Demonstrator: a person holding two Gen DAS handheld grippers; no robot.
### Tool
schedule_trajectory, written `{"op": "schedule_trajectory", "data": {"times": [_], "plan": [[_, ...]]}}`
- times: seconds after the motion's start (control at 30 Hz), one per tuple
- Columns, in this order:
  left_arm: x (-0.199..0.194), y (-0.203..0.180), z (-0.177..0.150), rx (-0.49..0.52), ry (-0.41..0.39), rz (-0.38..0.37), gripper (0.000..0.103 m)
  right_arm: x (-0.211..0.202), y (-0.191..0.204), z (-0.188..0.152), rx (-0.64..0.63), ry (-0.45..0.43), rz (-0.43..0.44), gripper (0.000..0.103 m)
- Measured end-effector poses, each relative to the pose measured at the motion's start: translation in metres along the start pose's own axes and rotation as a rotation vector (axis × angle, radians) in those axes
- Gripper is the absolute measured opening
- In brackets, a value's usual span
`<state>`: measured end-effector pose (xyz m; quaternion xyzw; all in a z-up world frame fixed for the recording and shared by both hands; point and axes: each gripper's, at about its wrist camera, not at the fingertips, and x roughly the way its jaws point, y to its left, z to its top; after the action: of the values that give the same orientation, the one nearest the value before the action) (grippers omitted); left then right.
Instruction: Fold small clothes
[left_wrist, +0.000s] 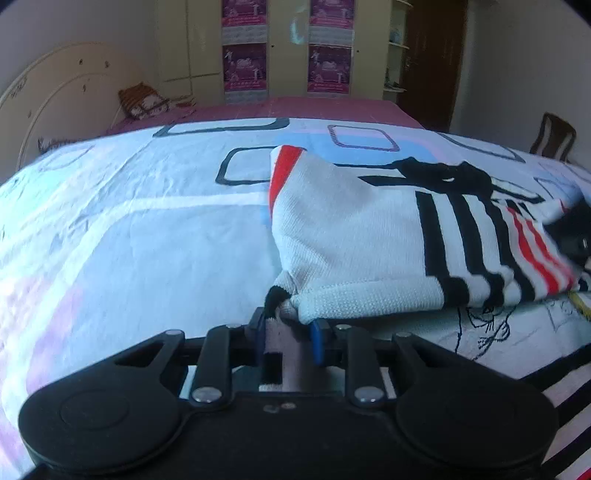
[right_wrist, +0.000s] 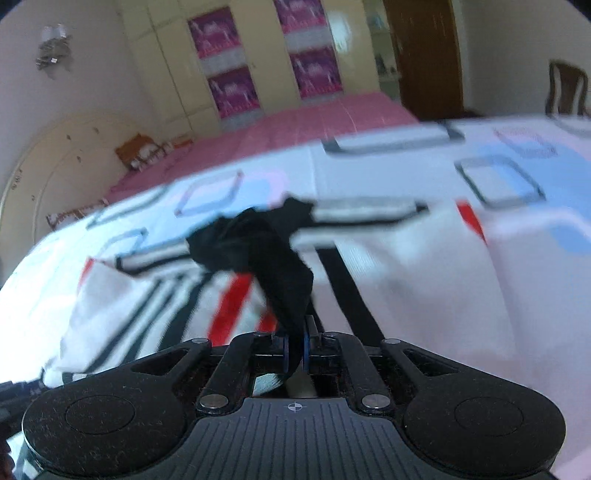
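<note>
white knitted garment (left_wrist: 351, 236) with black and red stripes lies on the pale patterned bedsheet (left_wrist: 129, 229), filling the centre and right of the left wrist frame. left gripper (left_wrist: 288, 328) is closed on its white hem corner at bottom centre; right gripper (right_wrist: 295, 350) is closed on a black trim piece, seemingly the collar, at its own bottom centre. the long axis runs from the left grip toward the right of frame, so the fold likely turns on both held ends travelling together.

Soft daylight, bedsheet (left_wrist: 147, 229) near blown out, heavy fisheye bend and dark corners, right wrist view motion-smeared, left wrist view sharper, slightly soft.
</note>
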<state>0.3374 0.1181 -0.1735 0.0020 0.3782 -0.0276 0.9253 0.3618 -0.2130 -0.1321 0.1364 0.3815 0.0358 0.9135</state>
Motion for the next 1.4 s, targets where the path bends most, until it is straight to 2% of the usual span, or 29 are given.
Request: {"op": "schedule_trajectory", "data": {"times": [0.07,0.13,0.27,0.33,0.43,0.5,0.6,0.63,0.7,0.87,0.93,1.07,1.1,1.13,1.2,1.27,1.33,1.4], "plan": [[0.0,0.004,0.001,-0.024,0.013,-0.012,0.024,-0.005,-0.012,-0.004,0.032,0.003,-0.014,0.007],[-0.002,0.006,0.002,-0.028,0.024,-0.018,0.024,-0.01,-0.022,-0.005,0.049,0.003,-0.022,0.015],[-0.005,0.009,0.002,-0.044,0.045,-0.033,0.024,-0.023,-0.033,-0.004,0.027,-0.02,-0.078,0.016],[-0.01,0.012,0.003,-0.063,0.06,-0.051,0.024,-0.023,-0.039,-0.005,0.026,0.005,-0.081,0.016],[-0.028,0.017,0.005,-0.083,0.049,-0.081,0.033,-0.029,-0.048,-0.003,0.055,-0.007,-0.066,0.016],[-0.038,0.018,0.01,-0.086,0.031,-0.085,0.035,-0.036,-0.046,0.002,0.032,-0.054,-0.09,0.016],[-0.037,0.017,0.022,-0.103,0.021,-0.083,0.047,-0.036,-0.039,0.013,-0.007,-0.072,-0.061,0.019],[-0.033,0.016,0.026,-0.111,0.023,-0.081,0.051,-0.031,-0.037,0.015,-0.013,-0.053,-0.05,0.038],[-0.022,0.014,0.036,-0.131,0.033,-0.098,0.052,-0.024,-0.035,0.014,-0.015,-0.035,-0.062,0.068],[0.012,0.009,0.058,-0.167,0.04,-0.111,0.053,-0.01,-0.043,0.007,0.032,0.012,-0.023,0.065],[0.027,0.009,0.066,-0.183,0.041,-0.109,0.053,-0.006,-0.043,0.007,0.035,0.021,-0.018,0.046],[0.056,0.011,0.079,-0.188,0.048,-0.096,0.05,0.001,-0.037,0.007,0.009,0.025,-0.013,0.043],[0.064,0.012,0.082,-0.197,0.052,-0.098,0.048,0.002,-0.035,0.007,0.004,0.025,-0.012,0.037],[0.07,0.014,0.083,-0.209,0.053,-0.106,0.044,0.003,-0.035,0.007,0.0,0.026,-0.008,0.026],[0.078,0.017,0.085,-0.232,0.048,-0.108,0.036,0.004,-0.033,0.007,-0.007,0.02,0.0,0.016],[0.083,0.022,0.084,-0.254,0.029,-0.096,0.021,0.006,-0.028,0.008,-0.035,0.009,-0.007,0.015],[0.082,0.024,0.083,-0.263,0.006,-0.075,0.013,0.005,-0.023,0.009,-0.063,-0.01,-0.005,0.011],[0.08,0.026,0.081,-0.269,-0.019,-0.054,0.011,0.001,-0.017,0.011,-0.107,-0.057,-0.006,0.011]]}}
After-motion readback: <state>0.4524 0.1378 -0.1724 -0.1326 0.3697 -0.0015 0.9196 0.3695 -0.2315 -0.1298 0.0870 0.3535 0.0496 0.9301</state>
